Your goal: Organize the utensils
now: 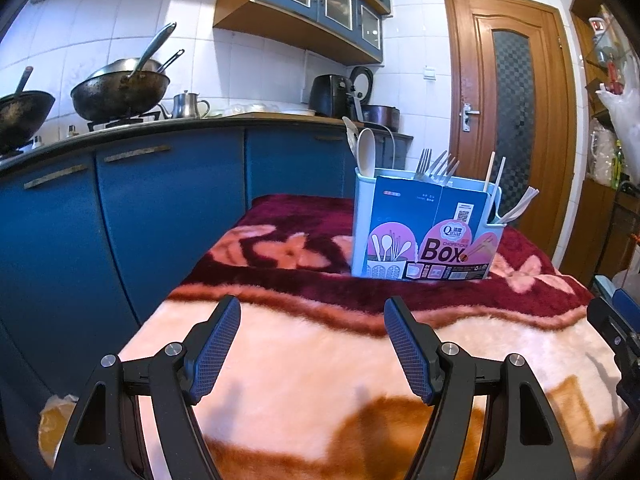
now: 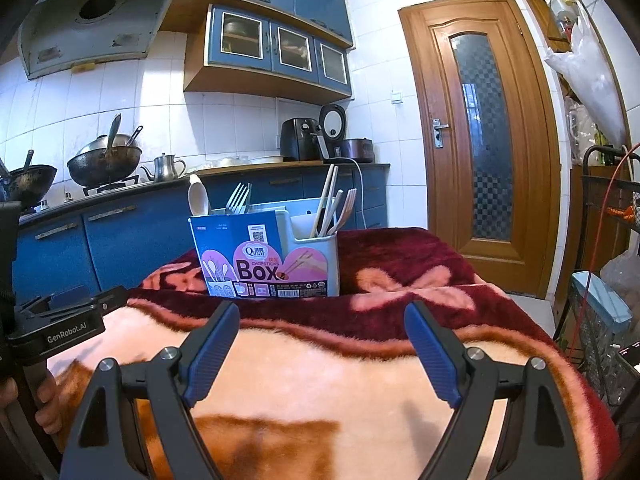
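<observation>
A pale blue utensil holder with a "Chopsticks Box" label stands at the far side of the blanket-covered table; it also shows in the right wrist view. It holds a spoon, forks, chopsticks and pale plastic utensils. In the right wrist view I see the spoon, forks and chopsticks. My left gripper is open and empty, well short of the holder. My right gripper is open and empty, also short of it.
Blue kitchen cabinets with woks and a kettle run along the left. A wooden door is behind. A wire rack stands at the right. The left gripper's body shows at the right view's left edge.
</observation>
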Demonstrator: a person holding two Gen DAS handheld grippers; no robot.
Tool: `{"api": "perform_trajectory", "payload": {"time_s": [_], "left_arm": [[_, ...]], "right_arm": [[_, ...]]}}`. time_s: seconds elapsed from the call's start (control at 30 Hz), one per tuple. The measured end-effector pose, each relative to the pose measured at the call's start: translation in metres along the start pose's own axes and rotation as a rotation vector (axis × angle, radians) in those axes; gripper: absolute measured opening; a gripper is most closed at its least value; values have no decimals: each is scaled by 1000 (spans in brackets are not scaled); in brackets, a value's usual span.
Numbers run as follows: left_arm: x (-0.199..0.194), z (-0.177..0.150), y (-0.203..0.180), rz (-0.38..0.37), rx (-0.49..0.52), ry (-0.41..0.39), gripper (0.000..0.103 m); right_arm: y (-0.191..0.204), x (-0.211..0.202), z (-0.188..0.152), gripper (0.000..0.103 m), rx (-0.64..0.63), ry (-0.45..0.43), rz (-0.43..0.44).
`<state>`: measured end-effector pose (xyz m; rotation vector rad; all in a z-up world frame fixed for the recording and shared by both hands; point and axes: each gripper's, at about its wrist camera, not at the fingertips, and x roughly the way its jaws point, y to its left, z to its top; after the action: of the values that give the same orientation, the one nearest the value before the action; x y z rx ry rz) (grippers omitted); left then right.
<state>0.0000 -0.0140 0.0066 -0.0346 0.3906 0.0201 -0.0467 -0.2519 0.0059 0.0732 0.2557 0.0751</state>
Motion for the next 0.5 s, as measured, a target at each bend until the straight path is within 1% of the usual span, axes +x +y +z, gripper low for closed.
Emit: {"api": "perform_trajectory", "payload": {"time_s": [0.5], "left_arm": [[-2, 0, -1, -6, 5, -8, 75]], "right_arm": [[0, 0, 0, 87, -1, 0, 0]]}}
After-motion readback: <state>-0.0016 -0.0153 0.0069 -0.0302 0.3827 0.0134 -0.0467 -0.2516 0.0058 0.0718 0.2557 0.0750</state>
